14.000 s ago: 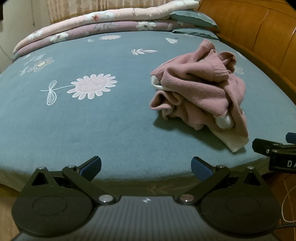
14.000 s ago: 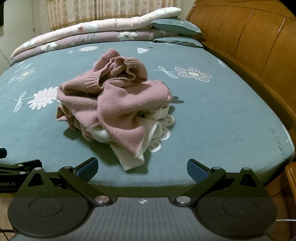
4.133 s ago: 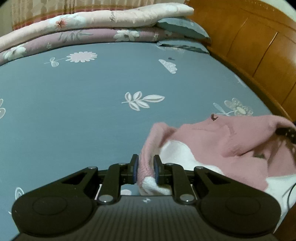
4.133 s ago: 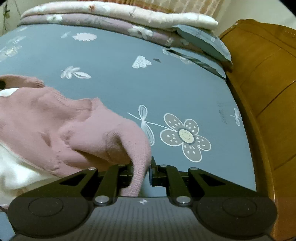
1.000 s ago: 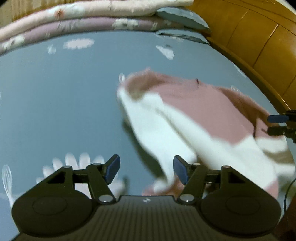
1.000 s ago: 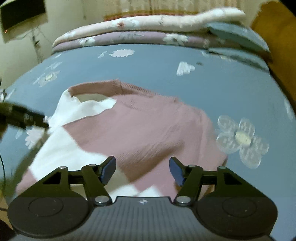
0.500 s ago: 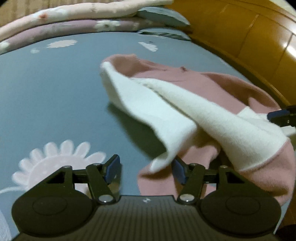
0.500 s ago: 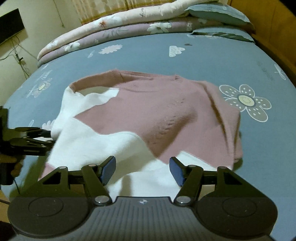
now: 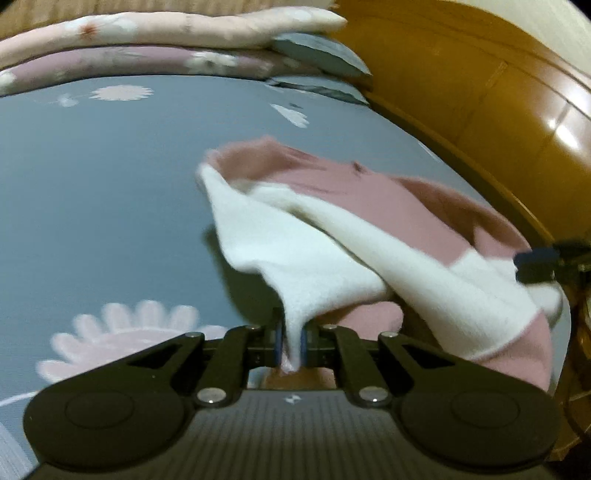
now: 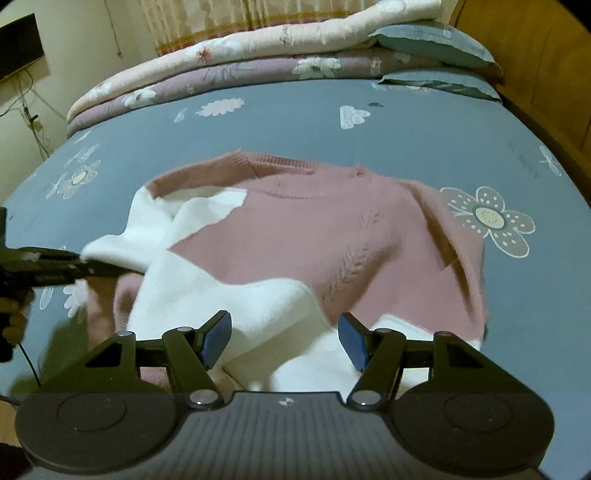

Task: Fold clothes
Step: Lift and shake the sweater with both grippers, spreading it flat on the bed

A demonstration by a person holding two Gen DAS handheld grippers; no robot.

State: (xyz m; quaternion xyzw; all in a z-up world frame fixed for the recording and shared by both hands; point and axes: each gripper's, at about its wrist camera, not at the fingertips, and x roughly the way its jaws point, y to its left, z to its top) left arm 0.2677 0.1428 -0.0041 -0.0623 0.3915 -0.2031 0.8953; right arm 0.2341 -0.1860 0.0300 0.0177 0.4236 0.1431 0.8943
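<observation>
Now left gripper [image 9: 290,345] pinches sweater [image 9: 332,236] edge — right gripper [image 10: 283,341] agape above it.

A big bed [image 10: 295,122] fills the room, with a blue-grey sheet that has white and pink flowers on it. At 12 o'clock, folded quilts [image 10: 229,62] lie in a pile, pink on top and purple under. Two blue pillows [image 10: 432,40] sit at 1 o'clock. A shiny brown wooden headboard [image 9: 498,92] stands at 2 o'clock. Curtains [image 10: 207,22] hang behind the quilts. A pale wall [image 10: 81,51] with thin wires is at 10 o'clock.
</observation>
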